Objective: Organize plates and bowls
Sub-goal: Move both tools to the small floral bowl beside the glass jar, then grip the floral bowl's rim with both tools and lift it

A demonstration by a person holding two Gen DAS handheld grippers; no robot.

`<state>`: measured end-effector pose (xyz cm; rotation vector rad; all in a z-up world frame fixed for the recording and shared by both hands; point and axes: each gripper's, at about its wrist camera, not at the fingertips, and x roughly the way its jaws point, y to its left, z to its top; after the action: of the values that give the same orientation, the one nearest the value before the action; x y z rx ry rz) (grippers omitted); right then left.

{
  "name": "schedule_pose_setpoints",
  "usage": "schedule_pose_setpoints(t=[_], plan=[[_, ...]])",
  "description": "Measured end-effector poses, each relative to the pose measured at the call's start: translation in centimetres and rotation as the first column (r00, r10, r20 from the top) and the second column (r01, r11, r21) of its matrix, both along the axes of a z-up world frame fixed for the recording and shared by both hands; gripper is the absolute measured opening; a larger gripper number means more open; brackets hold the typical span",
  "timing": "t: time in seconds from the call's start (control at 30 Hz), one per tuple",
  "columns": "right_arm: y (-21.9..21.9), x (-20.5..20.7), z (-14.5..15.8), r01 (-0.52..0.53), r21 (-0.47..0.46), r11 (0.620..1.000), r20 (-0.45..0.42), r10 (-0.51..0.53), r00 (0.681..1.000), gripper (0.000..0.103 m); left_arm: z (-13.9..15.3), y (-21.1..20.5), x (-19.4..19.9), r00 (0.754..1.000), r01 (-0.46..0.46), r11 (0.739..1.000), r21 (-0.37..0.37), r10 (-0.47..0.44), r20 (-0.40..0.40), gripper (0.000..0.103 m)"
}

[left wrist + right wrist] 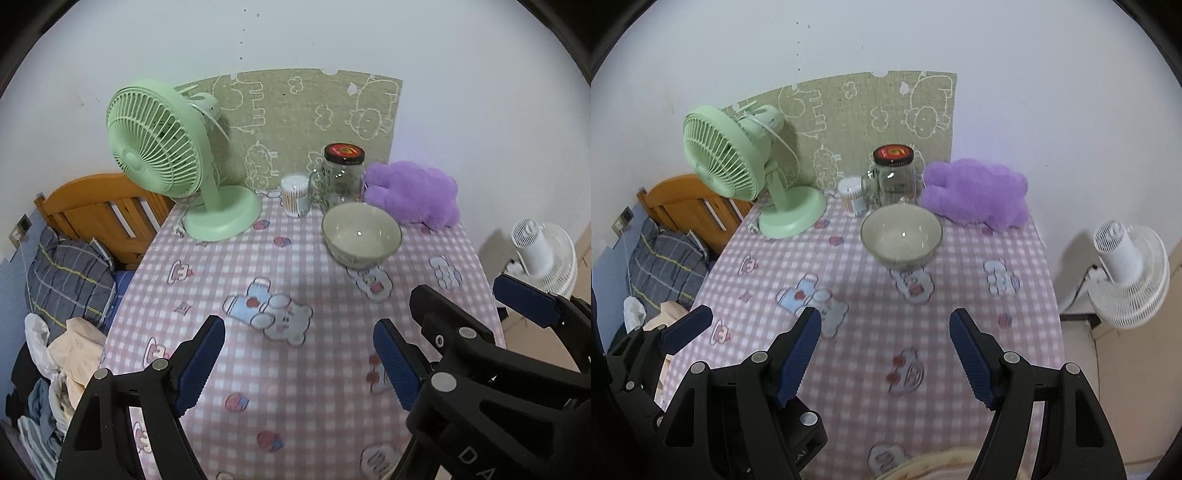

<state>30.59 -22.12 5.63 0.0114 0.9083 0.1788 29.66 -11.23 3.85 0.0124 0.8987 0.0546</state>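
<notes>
Bowl ahead of two empty hand-held grippers, closer to the right one's line

Nearest, both tools hover over the checked surface (pixel 1015 258) with nothing between their blue pads: the left hand-held gripper (pixel 299 363) has its jaws spread wide, and the right hand-held gripper (pixel 886 356) is likewise parted and empty. Farther on, the bowl (pixel 901 236) sits upright toward the far end of the surface, well apart from both. In the right wrist view it lies almost straight ahead between the fingers; in the left wrist view it lies ahead and off to the right. Being round, it offers no long axis, so I judge the right hand better placed to reach its rim. Behind it stand a jar (pixel 894 177) and a purple plush toy (pixel 979 194).
</notes>
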Motion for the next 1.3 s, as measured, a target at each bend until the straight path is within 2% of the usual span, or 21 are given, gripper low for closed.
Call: schedule_pose_setpoints(t=[0.23,0.4,0.57,0.7,0.77,0.83,1.0,1.3], plan=[[-0.9,4.9,-0.7,-0.054,0.017,0.998,0.008,0.054,0.999,0.075,-0.5,-1.0,4.6,0.997,-0.072,0.997,0.027,0.073,-0.012,0.084],[-1.6,8.2,-1.6,-0.044,0.025,0.999,0.004,0.043,0.999,0.075,-1.0,-2.2,8.0,0.998,-0.061,0.996,0.065,0.060,0.012,0.083],[-2.4,11.1,-2.6,-0.027,0.024,0.999,0.015,0.027,1.000,0.075,-2.1,-2.9,10.8,0.998,-0.059,0.996,0.063,0.058,0.019,0.078],[-3.0,13.0,-3.8,-0.006,0.020,1.000,0.022,0.005,1.000,0.074,-3.3,-3.4,12.5,0.996,-0.091,0.994,0.065,0.089,0.020,0.073],[-3.2,13.9,-4.6,-0.005,0.014,1.000,0.032,0.004,0.999,0.066,-4.3,-3.8,13.5,0.996,-0.084,0.995,0.056,0.084,0.007,0.070],[-3.3,14.8,-5.6,0.001,0.000,1.000,0.019,-0.001,1.000,0.063,-5.6,-4.0,14.8,0.997,-0.071,0.997,0.032,0.072,-0.022,0.065],[-3.9,16.9,-8.3,0.030,0.016,0.999,-0.012,-0.030,0.999,0.063,-7.4,-4.9,16.9,0.998,-0.057,0.995,0.088,0.057,-0.003,0.063],[-3.9,20.2,-11.9,0.065,0.032,0.997,-0.052,-0.064,0.997,0.054,-10.8,-5.0,20.5,0.999,-0.028,0.996,0.080,0.032,-0.043,0.052]])
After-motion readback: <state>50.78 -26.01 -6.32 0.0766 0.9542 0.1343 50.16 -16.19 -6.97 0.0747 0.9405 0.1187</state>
